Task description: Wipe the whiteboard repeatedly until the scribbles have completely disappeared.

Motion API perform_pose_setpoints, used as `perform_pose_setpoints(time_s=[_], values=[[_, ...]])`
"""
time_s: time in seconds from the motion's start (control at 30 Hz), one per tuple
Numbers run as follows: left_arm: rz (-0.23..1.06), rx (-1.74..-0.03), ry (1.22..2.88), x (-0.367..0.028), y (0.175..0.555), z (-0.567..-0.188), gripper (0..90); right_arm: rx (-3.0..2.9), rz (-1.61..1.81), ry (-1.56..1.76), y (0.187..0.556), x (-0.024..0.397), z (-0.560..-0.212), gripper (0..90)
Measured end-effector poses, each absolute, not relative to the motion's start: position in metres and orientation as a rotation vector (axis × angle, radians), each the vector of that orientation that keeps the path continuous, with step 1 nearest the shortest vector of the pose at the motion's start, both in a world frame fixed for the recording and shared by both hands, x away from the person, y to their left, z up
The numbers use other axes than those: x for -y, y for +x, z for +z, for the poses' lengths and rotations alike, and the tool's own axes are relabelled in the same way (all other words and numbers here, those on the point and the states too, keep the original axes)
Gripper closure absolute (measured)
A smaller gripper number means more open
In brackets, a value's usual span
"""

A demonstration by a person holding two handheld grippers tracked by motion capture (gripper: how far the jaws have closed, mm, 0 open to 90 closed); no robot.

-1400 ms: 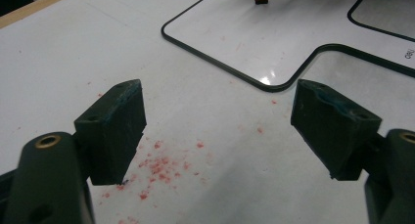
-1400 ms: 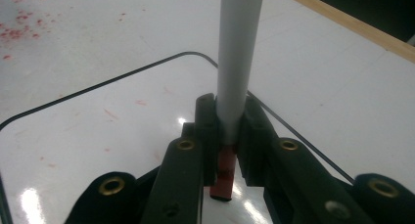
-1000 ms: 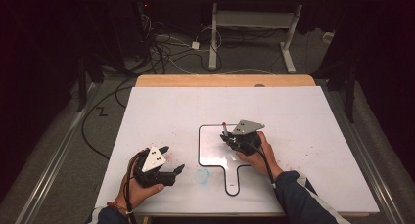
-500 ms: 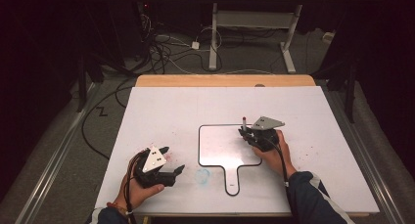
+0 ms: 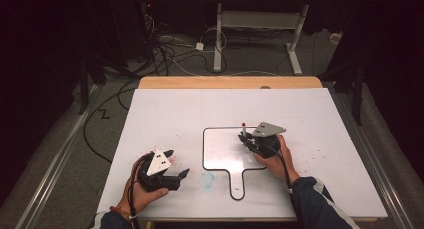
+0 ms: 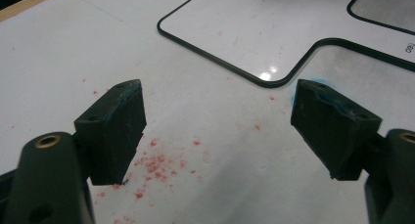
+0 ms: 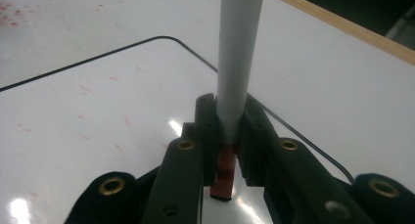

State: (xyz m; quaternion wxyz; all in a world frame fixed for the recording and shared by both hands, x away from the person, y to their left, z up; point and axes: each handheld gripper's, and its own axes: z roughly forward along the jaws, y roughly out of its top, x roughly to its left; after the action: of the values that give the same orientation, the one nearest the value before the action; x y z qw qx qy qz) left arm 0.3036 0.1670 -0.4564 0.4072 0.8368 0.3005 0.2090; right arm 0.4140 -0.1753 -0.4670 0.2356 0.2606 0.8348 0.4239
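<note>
Our right gripper [image 5: 248, 140] is clamped on a marker [image 7: 238, 62], which stands nearly upright between the jaws with its red end just below the pads, over the right edge of the small whiteboard [image 5: 220, 149] near the middle of the tabletop [image 5: 320, 119]. Our left gripper [image 5: 177, 164] rests near the front left corner, jaws spread with nothing between them.
</note>
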Motion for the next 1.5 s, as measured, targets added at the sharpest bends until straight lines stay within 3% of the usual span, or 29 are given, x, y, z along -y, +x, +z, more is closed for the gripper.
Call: perform_pose_setpoints(time_s=[0.23,0.63,0.97,1.33,1.5], values=[[0.523,-0.759,2.107,-0.168,0.304,-0.457,20.0,-2.269,1.149,0.769,0.428,0.173,-0.466,81.8],[0.525,-0.756,2.113,-0.168,0.303,-0.456,20.0,-2.388,1.223,0.618,0.4,0.129,-0.468,81.8],[0.523,-0.764,2.114,-0.17,0.303,-0.457,20.0,-2.339,1.156,0.703,0.414,0.149,-0.465,81.8],[0.527,-0.757,2.115,-0.168,0.303,-0.457,20.0,-2.409,1.228,0.597,0.391,0.122,-0.468,81.8],[0.525,-0.757,2.114,-0.168,0.303,-0.457,20.0,-2.385,1.198,0.619,0.401,0.123,-0.467,81.8]])
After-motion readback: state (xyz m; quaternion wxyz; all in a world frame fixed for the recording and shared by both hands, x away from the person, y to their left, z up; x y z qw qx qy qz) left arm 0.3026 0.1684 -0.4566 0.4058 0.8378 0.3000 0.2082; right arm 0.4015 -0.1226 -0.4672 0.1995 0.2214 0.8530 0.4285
